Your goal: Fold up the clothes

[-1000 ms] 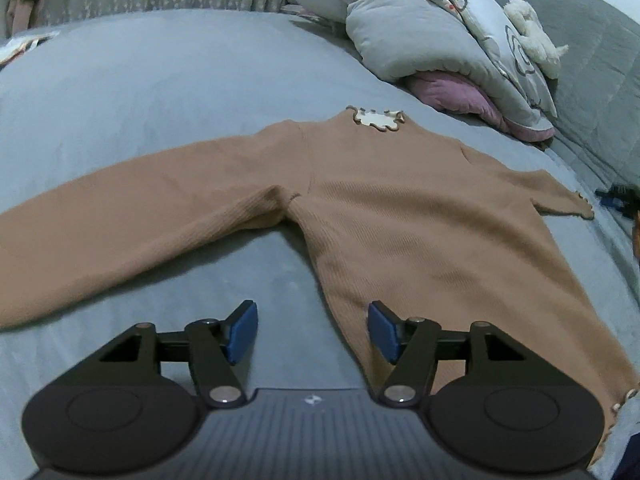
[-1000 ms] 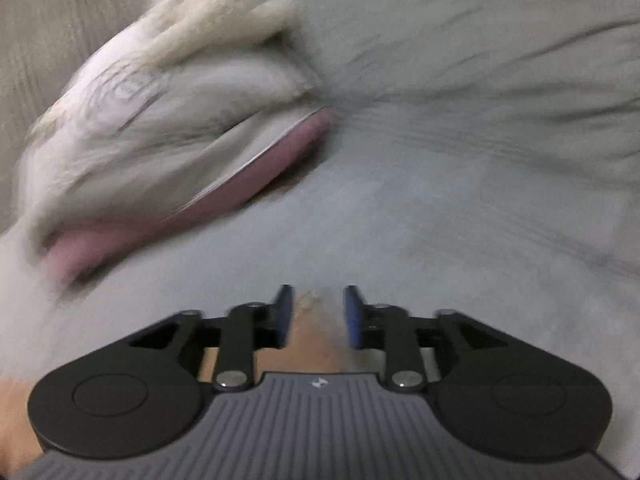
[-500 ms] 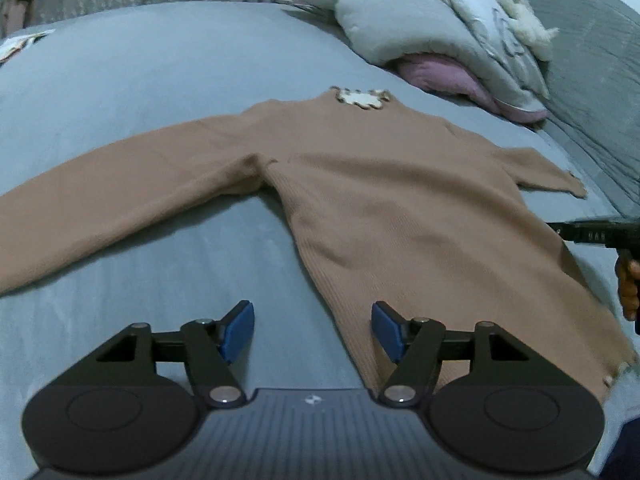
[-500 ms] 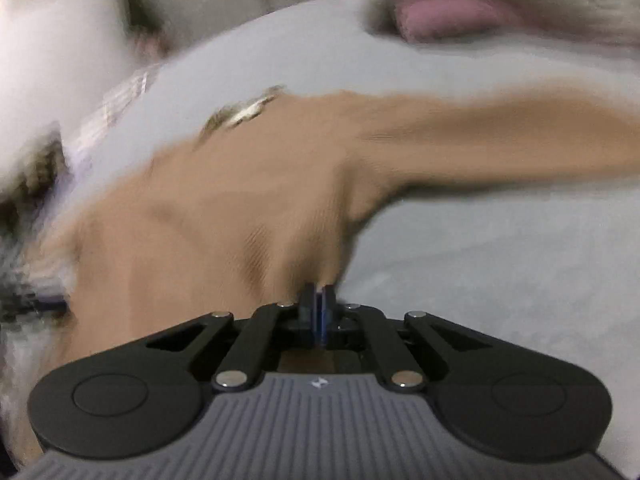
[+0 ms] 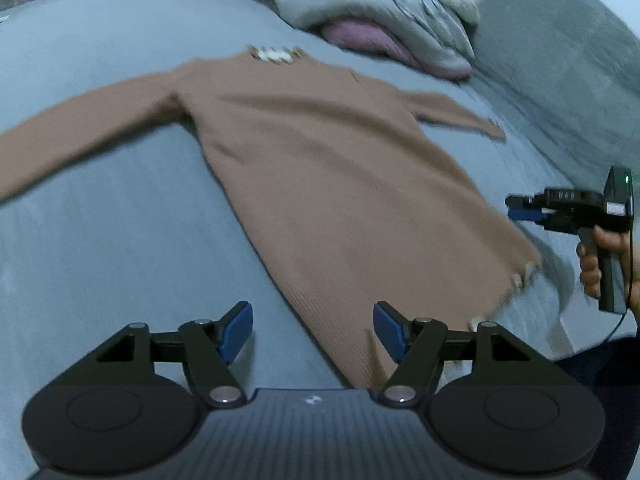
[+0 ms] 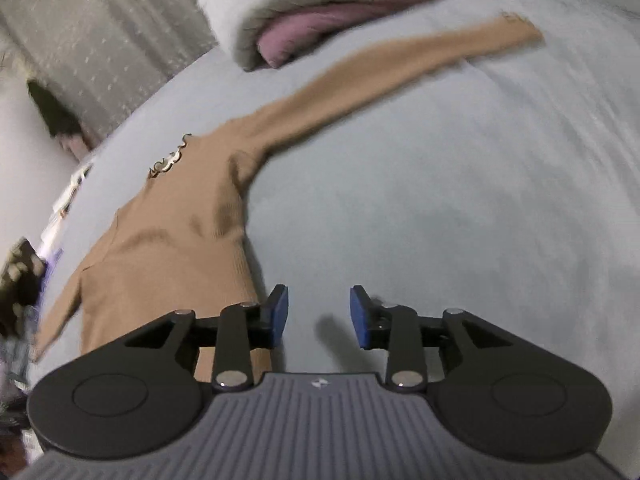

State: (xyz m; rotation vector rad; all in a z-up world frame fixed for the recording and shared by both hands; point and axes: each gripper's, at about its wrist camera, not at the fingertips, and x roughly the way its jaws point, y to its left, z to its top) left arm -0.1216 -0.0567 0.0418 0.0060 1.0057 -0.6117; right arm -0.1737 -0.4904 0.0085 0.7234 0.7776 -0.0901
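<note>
Tan knit sweater (image 5: 320, 168) lies flat on the grey-blue bed (image 5: 100, 240), both sleeves spread outward, frilled collar (image 5: 276, 54) at the far end, hem toward the camera in the left wrist view.

Left gripper (image 5: 312, 330) hovers over the sweater's near hem corner. Its fingers (image 5: 236, 330) are released and spread, and have just been opening wider. Between them show the hem edge and bare bed, but the blue pads are not pressing on the cloth.

Right gripper (image 6: 318, 316) sits at the sweater's other side edge — its fingers (image 6: 278, 314) have just reopened after a full clench, now parted with only bare bed between them. The sweater edge lies just beside the left-hand finger in the right wrist view; contact I cannot tell. In the left wrist view the same gripper shows at the right edge, a hand (image 5: 600, 256) on its grip, just beside the hem's far corner.

A pile of grey and pink bedding (image 5: 384, 20) sits beyond the collar — near the far sleeve (image 6: 400, 64), not touching it.
</note>
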